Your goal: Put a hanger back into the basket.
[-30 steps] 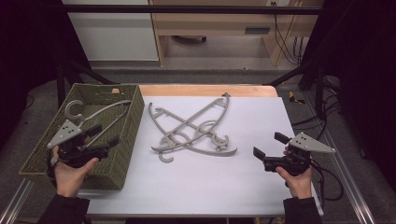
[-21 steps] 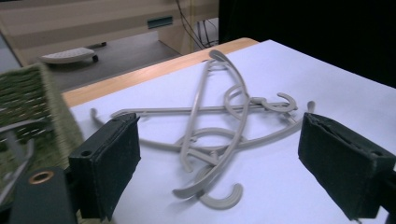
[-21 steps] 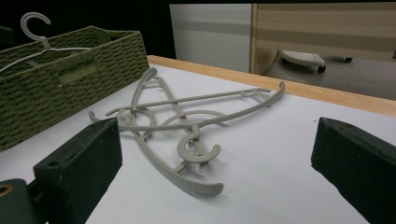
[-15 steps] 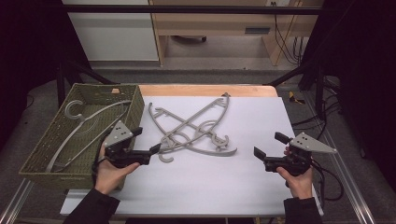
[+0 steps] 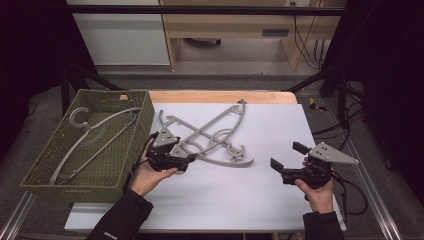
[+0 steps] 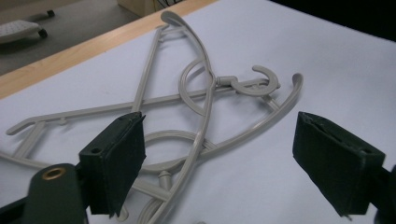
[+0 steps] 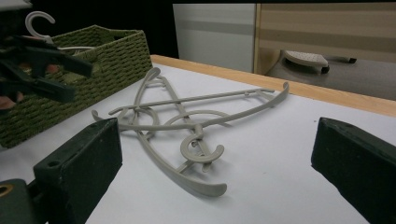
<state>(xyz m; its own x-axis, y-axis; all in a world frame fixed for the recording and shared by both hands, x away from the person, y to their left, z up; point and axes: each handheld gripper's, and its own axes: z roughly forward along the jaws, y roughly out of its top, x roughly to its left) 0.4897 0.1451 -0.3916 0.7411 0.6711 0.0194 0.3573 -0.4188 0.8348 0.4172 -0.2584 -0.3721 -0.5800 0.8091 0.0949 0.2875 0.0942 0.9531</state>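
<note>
Left gripper (image 5: 186,159) spread open at centre-left, hiding crossed grey plastic hangers' (image 5: 212,135) lower ends, right gripper (image 5: 285,160) open at lower right, green woven basket (image 5: 142,120) partly concealing another hanger (image 5: 95,135).

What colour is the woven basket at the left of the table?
The woven basket is olive green; the high view shows it best.

A grey floor (image 5: 240,60) and a wooden bench (image 5: 240,27) lie behind.
</note>
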